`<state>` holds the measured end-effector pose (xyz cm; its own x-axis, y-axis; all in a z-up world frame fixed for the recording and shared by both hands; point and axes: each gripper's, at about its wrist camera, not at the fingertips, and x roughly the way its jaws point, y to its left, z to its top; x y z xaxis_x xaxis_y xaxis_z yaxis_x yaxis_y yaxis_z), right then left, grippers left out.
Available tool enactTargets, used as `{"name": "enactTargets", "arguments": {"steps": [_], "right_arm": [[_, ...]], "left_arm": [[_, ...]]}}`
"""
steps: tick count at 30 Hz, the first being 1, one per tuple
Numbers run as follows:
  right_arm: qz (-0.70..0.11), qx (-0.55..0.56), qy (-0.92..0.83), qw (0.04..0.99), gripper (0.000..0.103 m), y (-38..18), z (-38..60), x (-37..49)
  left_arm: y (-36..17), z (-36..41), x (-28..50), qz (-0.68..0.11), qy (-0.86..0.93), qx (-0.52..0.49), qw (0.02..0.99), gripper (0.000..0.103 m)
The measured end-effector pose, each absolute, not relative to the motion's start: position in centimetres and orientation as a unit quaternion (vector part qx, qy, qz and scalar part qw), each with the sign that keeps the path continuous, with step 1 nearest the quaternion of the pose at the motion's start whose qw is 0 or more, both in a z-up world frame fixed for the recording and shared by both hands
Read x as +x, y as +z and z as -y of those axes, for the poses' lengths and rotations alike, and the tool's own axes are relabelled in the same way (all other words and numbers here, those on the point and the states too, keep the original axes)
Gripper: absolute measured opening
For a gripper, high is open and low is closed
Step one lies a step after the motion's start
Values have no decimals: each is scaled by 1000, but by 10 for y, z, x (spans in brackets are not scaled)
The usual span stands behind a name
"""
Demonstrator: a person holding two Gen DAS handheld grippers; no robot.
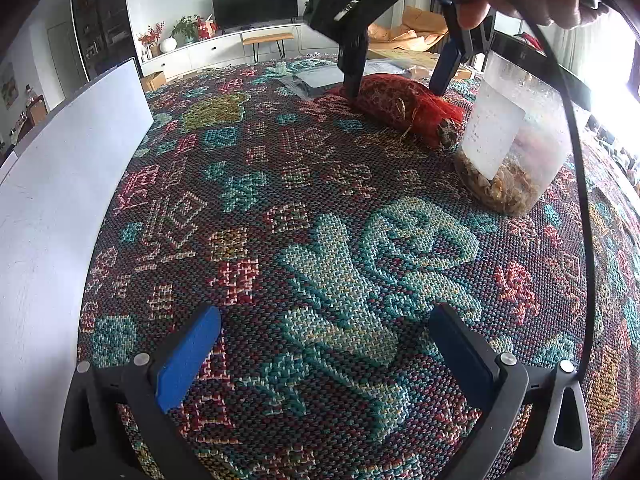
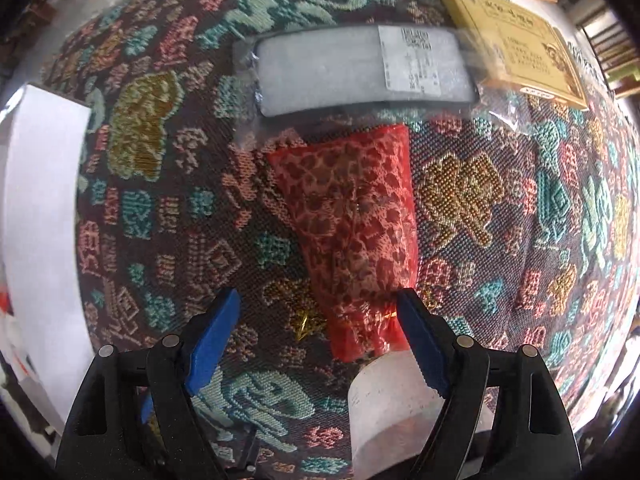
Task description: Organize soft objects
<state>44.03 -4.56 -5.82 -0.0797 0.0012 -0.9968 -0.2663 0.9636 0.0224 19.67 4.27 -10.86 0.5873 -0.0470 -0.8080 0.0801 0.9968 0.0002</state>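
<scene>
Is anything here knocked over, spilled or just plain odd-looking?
Nothing looks spilled or broken. The red patterned mesh pouch lies on its side on the woven tablecloth, beside the upright clear plastic jar of brownish pieces. The right gripper hangs over the pouch, jaws wide apart.

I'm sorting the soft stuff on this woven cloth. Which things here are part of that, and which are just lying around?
Part of the job:
- red mesh pouch, under the open right tool
- clear-wrapped flat packet beyond it
- left tool, open, empty

Just lying about:
- plastic jar with a black lid
- yellow card
- white board
- TV and plants in the background
</scene>
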Motion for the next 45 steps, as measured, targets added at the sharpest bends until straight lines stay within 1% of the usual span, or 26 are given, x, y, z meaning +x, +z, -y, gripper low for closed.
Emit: {"name": "enactTargets", "arguments": {"steps": [2,3,4,5,6,9,11,18,20,22,24,26,29,31,32,33,35,39,40,41,45], "right_arm": [[-737,-100,89,662,80,-68,42,442],[-740,-105,85,659,75,-72,41,443],[-742,-117,77,655,52,-76,41,444],[-741,-135,63,654,19,-80,42,443],[-736,-149,50,658,19,-80,45,443],[-714,-128,63,685,15,-61,52,437],[-692,-96,83,710,15,-32,60,428],[-607,6,143,782,15,101,121,373],[-597,25,148,788,15,127,142,359],[-598,30,137,789,16,137,164,346],[-607,29,109,787,16,128,195,331],[-614,12,61,787,16,100,224,327],[-629,14,27,777,17,34,254,323],[-616,-2,18,787,19,-8,263,316],[-606,-13,11,795,28,-25,267,311],[-595,-12,6,803,34,-40,271,305],[-558,11,5,829,63,-53,277,292],[-473,53,-15,879,69,-42,288,250],[-452,60,-24,890,74,-39,290,237],[-433,66,-38,898,75,-38,293,223],[-399,76,-75,911,75,-50,292,180]], "left_arm": [[-109,-42,197,-453,-36,18,891,103],[-109,-42,197,-453,-36,18,891,103],[-109,-43,197,-453,-36,18,891,103],[-109,-43,197,-453,-36,18,891,103],[-109,-42,197,-453,-36,18,891,103],[-109,-42,197,-453,-36,18,891,103],[-109,-43,197,-453,-36,18,891,103],[-109,-42,197,-453,-35,18,891,103],[-109,-43,197,-453,-35,18,891,103],[-109,-42,197,-453,-35,18,891,103],[-109,-43,197,-453,-35,18,891,103],[-109,-43,197,-453,-35,18,891,103],[-109,-43,197,-453,-35,18,891,103],[-109,-43,197,-453,-35,18,891,103],[-109,-43,197,-453,-35,18,891,103],[-109,-43,197,-453,-35,18,891,103],[-109,-43,198,-453,-35,18,891,103],[-109,-43,198,-453,-35,18,891,103],[-109,-43,198,-453,-35,18,891,103],[-109,-43,198,-453,-35,18,891,103],[-109,-43,199,-453,-35,18,891,103]]}}
